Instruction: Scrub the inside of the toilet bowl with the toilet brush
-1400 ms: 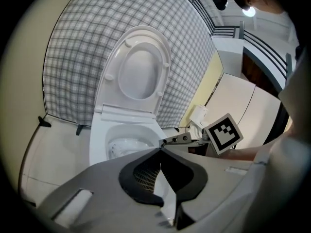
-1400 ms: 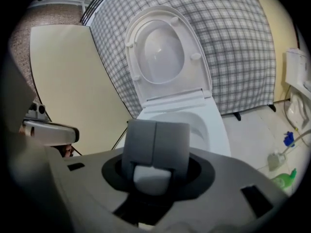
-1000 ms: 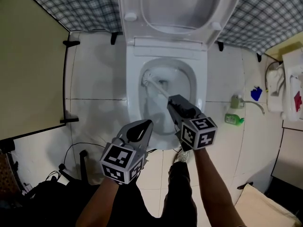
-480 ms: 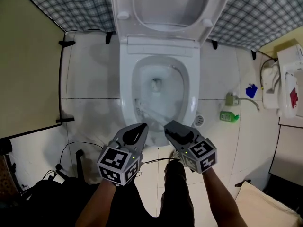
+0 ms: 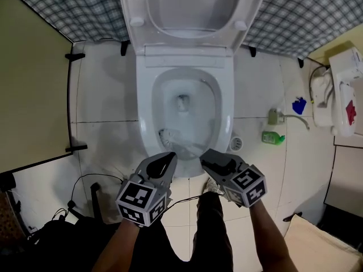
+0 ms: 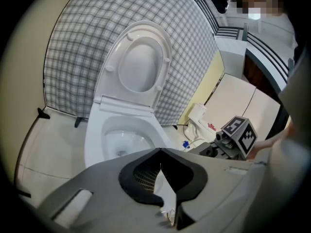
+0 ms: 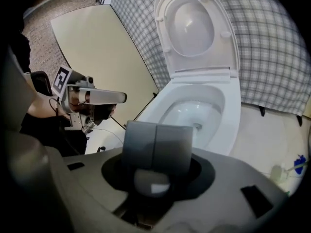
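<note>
Now, in the head view, the brush (image 5: 168, 135) sits low on the near-left wall of the bowl (image 5: 144, 109). A second ago its head was up at the far left, beside the drain (image 5: 181, 102). The right gripper (image 5: 206, 154) has drawn back toward the person and dragged the brush down that side. I'd judge one back-to-front stroke done, with the right wall and far wall still to scrub. The handle (image 5: 190, 147) crosses close over the front rim, so there is little room left to pull back. Open room lies forward and to the right inside the bowl. The left gripper (image 5: 169, 158) hangs just beside the handle over that same rim, and a leftward sweep could knock it. The raised lid (image 5: 181, 16) stands well behind. The bottle (image 5: 273, 137) on the floor at right is well apart.

Left gripper view: the jaws are together at the tips with nothing between them, and the bowl lies ahead.

Right gripper view: the jaws are clamped on the handle, whose grey end shows between them. The bowl lies open ahead, with the left gripper off to the left.
</note>
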Motion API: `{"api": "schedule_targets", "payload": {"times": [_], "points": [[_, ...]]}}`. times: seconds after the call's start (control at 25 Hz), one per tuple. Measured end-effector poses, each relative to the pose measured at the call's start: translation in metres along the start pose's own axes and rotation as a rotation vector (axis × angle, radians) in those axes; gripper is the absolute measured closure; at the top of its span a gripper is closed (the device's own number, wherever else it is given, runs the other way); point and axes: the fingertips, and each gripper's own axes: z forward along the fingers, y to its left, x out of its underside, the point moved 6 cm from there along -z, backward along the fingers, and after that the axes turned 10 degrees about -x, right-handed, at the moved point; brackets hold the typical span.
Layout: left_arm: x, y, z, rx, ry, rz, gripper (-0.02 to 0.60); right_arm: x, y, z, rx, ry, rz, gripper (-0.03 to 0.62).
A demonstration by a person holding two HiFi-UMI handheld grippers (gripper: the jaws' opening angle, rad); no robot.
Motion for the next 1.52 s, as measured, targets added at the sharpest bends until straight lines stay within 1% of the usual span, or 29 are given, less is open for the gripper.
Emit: {"api": "schedule_targets", "payload": {"times": [0.08,0.16,0.28,0.36,0.48,0.56,0.68,0.76,0.96,1.12,1.2,1.28,1.4,1.52], "points": [[-0.002,0.003,0.001,-0.002,-0.002,0.000,0.574,-0.008,-0.009,0.014,0.024,-0.061,0.034,0.428],[-0.004,0.006,0.001,-0.001,-0.006,-0.003,0.573,-0.020,-0.020,0.026,0.071,-0.110,0.056,0.428],[-0.009,0.011,0.002,0.002,-0.014,-0.007,0.572,-0.037,-0.038,0.041,0.161,-0.142,0.047,0.428],[-0.011,0.013,0.003,0.003,-0.017,-0.009,0.573,-0.049,-0.052,0.051,0.205,-0.165,0.048,0.428],[-0.012,0.015,0.004,0.005,-0.024,-0.013,0.572,-0.068,-0.069,0.054,0.249,-0.206,0.049,0.430],[-0.011,0.018,0.004,0.004,-0.024,-0.017,0.573,-0.076,-0.072,0.050,0.262,-0.216,0.029,0.431],[-0.007,0.020,0.002,0.001,-0.014,-0.022,0.573,-0.080,-0.071,0.044,0.282,-0.220,-0.005,0.431],[-0.006,0.019,0.001,0.002,-0.011,-0.022,0.573,-0.082,-0.073,0.040,0.316,-0.227,-0.007,0.433],[-0.004,0.019,0.002,0.004,-0.011,-0.033,0.572,-0.079,-0.081,0.021,0.463,-0.228,0.005,0.434],[-0.004,0.019,0.002,0.007,-0.011,-0.040,0.572,-0.059,-0.080,0.001,0.568,-0.259,0.064,0.434],[-0.005,0.018,0.002,0.010,-0.013,-0.038,0.573,-0.054,-0.078,0.000,0.585,-0.285,0.095,0.434],[-0.007,0.019,0.000,0.008,-0.018,-0.041,0.574,-0.054,-0.077,0.009,0.571,-0.295,0.105,0.434],[-0.010,0.023,-0.002,-0.005,-0.033,-0.060,0.572,-0.065,-0.074,0.032,0.517,-0.284,0.077,0.434],[-0.010,0.028,-0.002,-0.014,-0.043,-0.080,0.574,-0.078,-0.061,0.053,0.471,-0.271,0.027,0.434]]}}
